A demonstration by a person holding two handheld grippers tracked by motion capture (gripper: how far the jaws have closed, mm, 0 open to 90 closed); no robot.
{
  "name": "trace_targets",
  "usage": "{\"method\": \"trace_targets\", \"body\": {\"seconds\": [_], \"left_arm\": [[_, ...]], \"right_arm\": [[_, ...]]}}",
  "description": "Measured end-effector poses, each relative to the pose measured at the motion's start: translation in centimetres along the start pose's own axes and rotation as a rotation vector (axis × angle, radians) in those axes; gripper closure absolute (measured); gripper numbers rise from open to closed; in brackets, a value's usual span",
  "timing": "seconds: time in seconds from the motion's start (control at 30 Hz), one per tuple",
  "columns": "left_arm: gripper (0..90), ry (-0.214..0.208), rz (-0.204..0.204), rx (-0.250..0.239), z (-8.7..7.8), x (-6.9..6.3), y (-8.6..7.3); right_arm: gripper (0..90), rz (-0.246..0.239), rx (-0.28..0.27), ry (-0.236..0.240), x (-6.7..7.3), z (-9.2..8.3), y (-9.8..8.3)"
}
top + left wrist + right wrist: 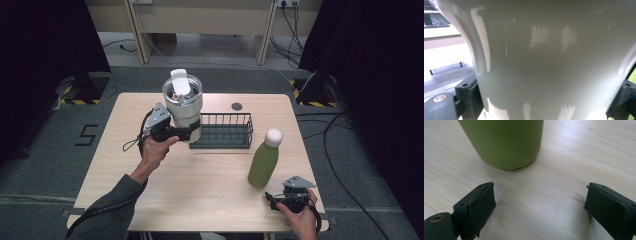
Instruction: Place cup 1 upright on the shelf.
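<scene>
Gripping a pale tumbler (183, 107) low on its body, the left gripper (186, 134) holds it upright at the left end of a black wire basket (226, 131) on the far half of the wooden table (200, 200); whether the base rests on the table or is held just off it cannot be told. The tumbler carries a clear lid with a white flip tab (180, 82). In the left gripper view, the jaws clamp either side of the tumbler's wall (554, 62). Farther right, a green bottle (263, 162) with a white cap (273, 137) stands near the front edge. Beside it, the right gripper (273, 198) rests low, jaws spread wide and empty, the bottle's base (506, 142) just ahead of them.
</scene>
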State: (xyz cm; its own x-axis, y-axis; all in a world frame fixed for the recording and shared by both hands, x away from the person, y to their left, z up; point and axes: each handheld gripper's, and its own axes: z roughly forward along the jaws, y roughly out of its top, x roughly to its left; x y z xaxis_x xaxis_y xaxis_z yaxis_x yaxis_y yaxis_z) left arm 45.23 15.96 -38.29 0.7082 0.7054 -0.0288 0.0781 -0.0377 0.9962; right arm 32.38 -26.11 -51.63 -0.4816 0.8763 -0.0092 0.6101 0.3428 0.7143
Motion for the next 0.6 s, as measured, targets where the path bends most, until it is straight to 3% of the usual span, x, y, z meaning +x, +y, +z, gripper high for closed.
{"method": "trace_targets", "body": {"seconds": [0.6], "left_arm": [[10.5, 0.011, -0.002, -0.012, 2.0, 1.0, 0.1]], "right_arm": [[9.4, 0.000, 0.000, 0.000, 0.0, 0.0, 0.0]]}}
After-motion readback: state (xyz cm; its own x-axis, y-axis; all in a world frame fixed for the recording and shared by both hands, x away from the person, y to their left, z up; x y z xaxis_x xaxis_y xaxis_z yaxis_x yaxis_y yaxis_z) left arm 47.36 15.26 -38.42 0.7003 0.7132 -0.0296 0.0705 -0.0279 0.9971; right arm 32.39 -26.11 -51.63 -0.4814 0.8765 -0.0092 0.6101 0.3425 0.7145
